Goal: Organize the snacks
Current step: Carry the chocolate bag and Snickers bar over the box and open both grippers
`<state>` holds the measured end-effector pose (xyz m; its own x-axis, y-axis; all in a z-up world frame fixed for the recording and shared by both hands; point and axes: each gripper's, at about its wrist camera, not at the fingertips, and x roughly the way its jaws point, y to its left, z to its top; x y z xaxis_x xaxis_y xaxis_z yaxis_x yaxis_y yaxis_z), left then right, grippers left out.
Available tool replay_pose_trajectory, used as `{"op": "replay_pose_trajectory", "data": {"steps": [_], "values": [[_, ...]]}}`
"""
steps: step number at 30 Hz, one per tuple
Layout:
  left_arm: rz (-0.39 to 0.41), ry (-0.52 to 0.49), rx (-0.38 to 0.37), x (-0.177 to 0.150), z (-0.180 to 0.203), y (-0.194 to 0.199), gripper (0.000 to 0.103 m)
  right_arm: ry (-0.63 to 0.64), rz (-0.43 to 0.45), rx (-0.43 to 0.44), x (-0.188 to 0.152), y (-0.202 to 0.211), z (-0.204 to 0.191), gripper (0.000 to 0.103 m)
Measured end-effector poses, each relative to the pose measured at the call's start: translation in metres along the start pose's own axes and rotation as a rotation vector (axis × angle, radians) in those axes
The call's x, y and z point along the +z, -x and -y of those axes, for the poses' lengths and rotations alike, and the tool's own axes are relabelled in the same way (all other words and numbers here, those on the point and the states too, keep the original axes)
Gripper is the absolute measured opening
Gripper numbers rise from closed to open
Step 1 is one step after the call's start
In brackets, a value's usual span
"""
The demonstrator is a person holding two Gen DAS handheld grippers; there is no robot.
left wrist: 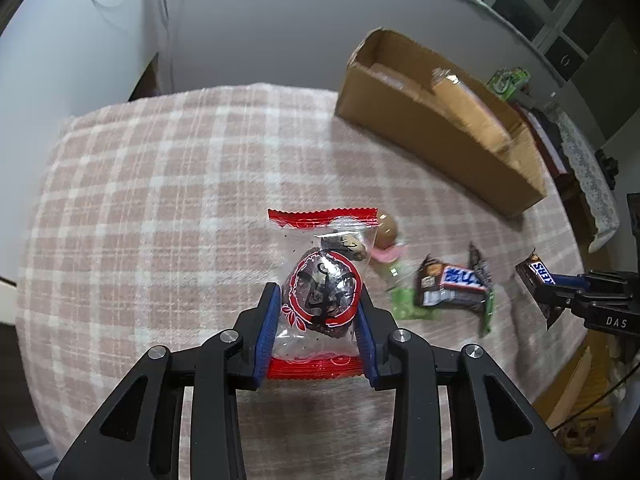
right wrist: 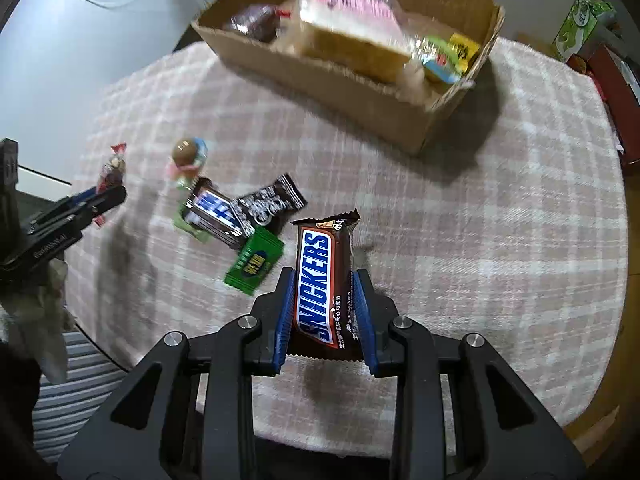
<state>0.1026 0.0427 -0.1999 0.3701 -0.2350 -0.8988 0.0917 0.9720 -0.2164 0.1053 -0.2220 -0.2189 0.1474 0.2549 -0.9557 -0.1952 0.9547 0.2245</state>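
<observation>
left gripper [left wrist: 318, 308], closed on a clear snack packet [left wrist: 322, 280] with red crimped ends; the packet's long axis runs along the fingers, one red end pointing forward and the other back between the blue pads [left wrist: 267, 332]. it is held above the pink checked cloth [left wrist: 160, 200]. right gripper [right wrist: 324, 300], closed on a snickers bar [right wrist: 322, 284]; the bar's long axis also follows the fingers, its far crimped end pointing toward the cardboard box [right wrist: 340, 92], the lettering reading up along the bar. loose on the cloth between the two grippers: a second snickers bar [right wrist: 216, 212], lying across a green packet [right wrist: 254, 260] and touching a black wrapper [right wrist: 272, 204], with a round-headed sweet [right wrist: 188, 156] just beside them. the box stands at the far edge of the cloth and holds a large wrapped cake [right wrist: 352, 28] and smaller packets.
</observation>
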Motion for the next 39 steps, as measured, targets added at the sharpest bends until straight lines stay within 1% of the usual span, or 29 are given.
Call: {"op": "replay_pose_trajectory", "data": {"steps": [3, 7, 12, 18, 27, 34, 39], "values": [[0.023, -0.008, -0.017, 0.007, 0.004, 0.010, 0.034, 0.002, 0.034, 0.006, 0.004, 0.018, 0.003, 0.030], [0.050, -0.019, -0.034, 0.020, 0.018, 0.015, 0.034, -0.006, 0.075, 0.013, 0.014, 0.040, 0.009, 0.030], [0.084, -0.052, -0.048, 0.045, 0.035, 0.018, 0.034, -0.022, 0.131, 0.004, 0.035, 0.064, 0.023, 0.030], [0.113, -0.080, -0.061, 0.079, 0.051, 0.013, 0.034, -0.033, 0.180, -0.009, 0.063, 0.079, 0.036, 0.030], [0.128, -0.123, -0.073, 0.120, 0.075, -0.006, 0.034, -0.025, 0.206, -0.029, 0.099, 0.080, 0.047, 0.030], [0.118, -0.137, -0.090, 0.141, 0.089, -0.019, 0.034, -0.040, 0.201, -0.022, 0.124, 0.070, 0.055, 0.030], [0.105, -0.147, -0.091, 0.152, 0.098, -0.031, 0.034, -0.038, 0.199, -0.032, 0.138, 0.063, 0.058, 0.030]]}}
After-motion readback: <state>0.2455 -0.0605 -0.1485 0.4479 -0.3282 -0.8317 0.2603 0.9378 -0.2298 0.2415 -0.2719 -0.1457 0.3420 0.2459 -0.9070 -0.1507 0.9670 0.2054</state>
